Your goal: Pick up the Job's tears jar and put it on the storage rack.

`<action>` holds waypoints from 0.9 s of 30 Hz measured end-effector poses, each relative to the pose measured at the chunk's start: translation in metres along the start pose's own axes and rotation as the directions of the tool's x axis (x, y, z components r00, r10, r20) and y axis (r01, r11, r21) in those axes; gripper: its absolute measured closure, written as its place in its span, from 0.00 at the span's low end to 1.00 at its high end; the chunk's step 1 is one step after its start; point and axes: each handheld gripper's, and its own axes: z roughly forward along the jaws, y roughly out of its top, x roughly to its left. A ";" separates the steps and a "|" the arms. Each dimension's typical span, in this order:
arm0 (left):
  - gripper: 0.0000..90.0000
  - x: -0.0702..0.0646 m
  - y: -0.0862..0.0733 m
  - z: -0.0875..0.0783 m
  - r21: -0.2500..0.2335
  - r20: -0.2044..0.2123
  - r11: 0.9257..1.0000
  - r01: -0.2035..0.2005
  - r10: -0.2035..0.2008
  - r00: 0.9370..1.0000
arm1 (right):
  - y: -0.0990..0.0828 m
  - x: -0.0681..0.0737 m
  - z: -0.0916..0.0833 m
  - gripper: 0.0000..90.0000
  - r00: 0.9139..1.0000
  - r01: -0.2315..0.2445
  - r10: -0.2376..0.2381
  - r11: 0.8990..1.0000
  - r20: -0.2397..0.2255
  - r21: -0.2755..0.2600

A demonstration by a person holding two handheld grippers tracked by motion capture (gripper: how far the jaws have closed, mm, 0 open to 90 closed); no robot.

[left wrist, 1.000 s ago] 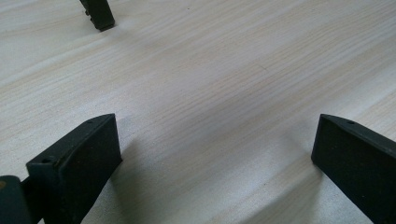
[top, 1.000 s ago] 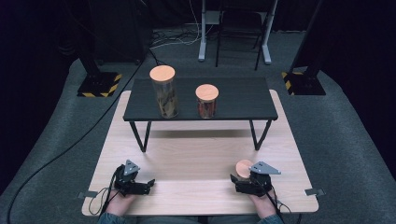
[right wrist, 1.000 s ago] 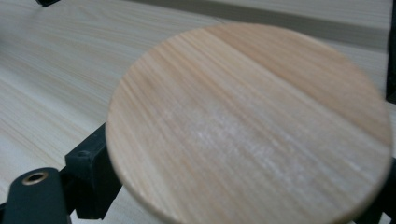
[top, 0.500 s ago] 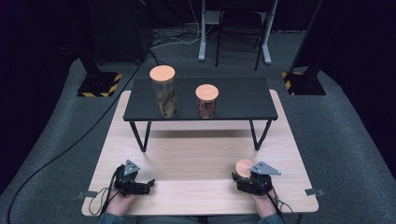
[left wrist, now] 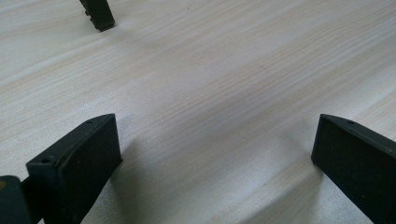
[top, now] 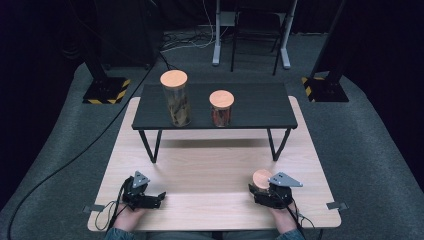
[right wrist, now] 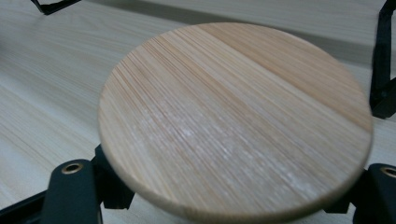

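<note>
Right gripper (top: 261, 189): rested low at the near right of the pale table (top: 210, 170), hand behind it; jaws had just closed onto a round wooden lid (right wrist: 233, 116), which sat between them. Left gripper (top: 159, 196): lay at the near left, jaws wide apart over bare wood, holding nothing.

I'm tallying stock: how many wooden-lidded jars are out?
3: a tall jar and a shorter jar on the black bench, and a third jar between the right gripper's jaws.
</note>
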 end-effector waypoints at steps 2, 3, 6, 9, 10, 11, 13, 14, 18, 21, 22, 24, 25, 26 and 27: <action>0.01 0.000 0.000 0.000 0.000 0.000 1.000 0.000 0.000 1.000 | 0.002 0.000 -0.002 0.27 1.000 0.001 -0.001 1.000 0.002 -0.004; 0.01 0.000 0.000 0.000 0.000 0.000 1.000 0.000 0.000 1.000 | 0.003 0.001 -0.003 0.27 1.000 0.004 -0.004 1.000 0.003 -0.002; 0.01 0.000 0.000 0.000 0.000 0.000 1.000 0.000 0.000 1.000 | 0.005 0.001 -0.004 0.27 1.000 0.008 -0.008 1.000 0.003 -0.003; 0.01 0.000 0.000 0.000 0.000 0.000 1.000 0.000 0.000 1.000 | 0.007 0.002 -0.006 0.27 1.000 0.008 -0.008 1.000 0.003 -0.011; 0.01 0.000 0.000 0.000 0.000 0.000 1.000 0.000 0.000 1.000 | 0.008 0.002 -0.007 0.27 1.000 0.010 -0.010 1.000 0.003 -0.013; 0.01 0.000 0.000 0.000 0.000 0.000 1.000 0.000 0.000 1.000 | 0.009 0.002 -0.008 0.27 1.000 0.011 -0.011 1.000 0.003 -0.016; 0.01 0.000 0.000 0.000 0.000 0.000 1.000 0.000 0.000 1.000 | 0.011 0.002 -0.009 0.27 1.000 0.006 -0.006 1.000 0.001 -0.017; 0.01 0.000 0.000 0.000 0.000 0.000 1.000 0.000 0.000 1.000 | 0.012 0.002 -0.010 0.27 1.000 0.008 -0.008 1.000 0.001 -0.020; 0.01 0.000 0.000 0.000 0.000 0.000 1.000 0.000 0.000 1.000 | 0.015 0.001 -0.011 0.27 1.000 0.004 -0.004 1.000 -0.003 -0.020; 0.01 0.000 0.000 0.000 0.000 0.000 1.000 0.000 0.000 1.000 | 0.017 0.001 -0.012 0.27 1.000 0.003 -0.003 1.000 -0.008 -0.017; 0.01 0.000 0.000 0.000 0.000 0.000 1.000 0.000 0.000 1.000 | 0.018 0.001 -0.013 0.27 1.000 0.000 -0.001 1.000 -0.010 -0.013; 0.01 0.000 0.000 0.000 0.000 0.000 1.000 0.000 0.000 1.000 | 0.019 0.001 -0.013 0.27 1.000 0.001 -0.001 1.000 -0.011 -0.007; 0.01 0.000 0.000 0.000 0.000 0.000 1.000 0.000 0.000 1.000 | 0.019 0.001 -0.013 0.27 1.000 0.000 -0.001 1.000 -0.011 -0.004; 0.01 0.000 0.000 0.000 0.000 0.000 1.000 0.000 0.000 1.000 | 0.020 0.001 -0.013 0.27 1.000 0.002 -0.002 1.000 -0.011 -0.003; 0.01 0.000 0.000 0.000 0.000 0.000 1.000 0.000 0.000 1.000 | 0.020 0.000 -0.014 0.27 1.000 0.000 0.000 1.000 -0.010 -0.003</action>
